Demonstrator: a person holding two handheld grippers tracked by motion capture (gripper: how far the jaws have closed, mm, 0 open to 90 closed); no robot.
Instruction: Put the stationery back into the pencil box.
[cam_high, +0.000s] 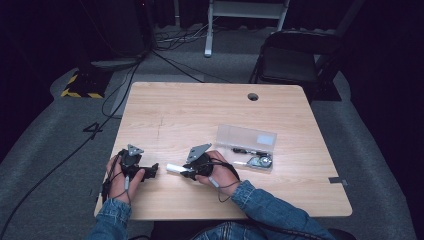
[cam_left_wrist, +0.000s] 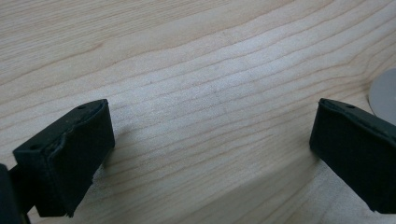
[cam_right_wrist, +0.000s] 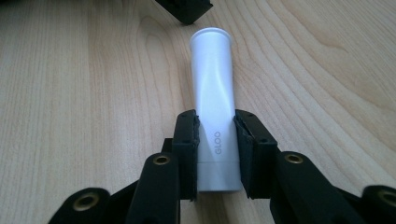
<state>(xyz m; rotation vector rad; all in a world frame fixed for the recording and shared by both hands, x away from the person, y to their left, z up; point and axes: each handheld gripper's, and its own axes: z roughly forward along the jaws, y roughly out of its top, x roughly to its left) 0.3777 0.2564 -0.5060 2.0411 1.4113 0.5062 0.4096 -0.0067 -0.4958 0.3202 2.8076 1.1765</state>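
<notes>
Right claw (cam_right_wrist: 217, 140) clamps white tube (cam_right_wrist: 212, 88) (table edge near).

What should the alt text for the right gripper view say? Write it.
The right claw is shut on a white cylindrical glue stick lying on the light wooden table, pointing away from the camera. A black part of the other claw shows beyond it.

A light wooden table (cam_high: 200, 115) with a round cable hole (cam_high: 253, 96) near its far edge carries everything. A white glue-stick tube (cam_right_wrist: 213, 107) marked GLOO lies flat on the wood between the right gripper (cam_high: 186, 171) pads, pointing toward the left gripper (cam_high: 150, 170). Just beyond the right gripper's outer side sits an open clear plastic case (cam_high: 246, 145) holding small tools.
</notes>
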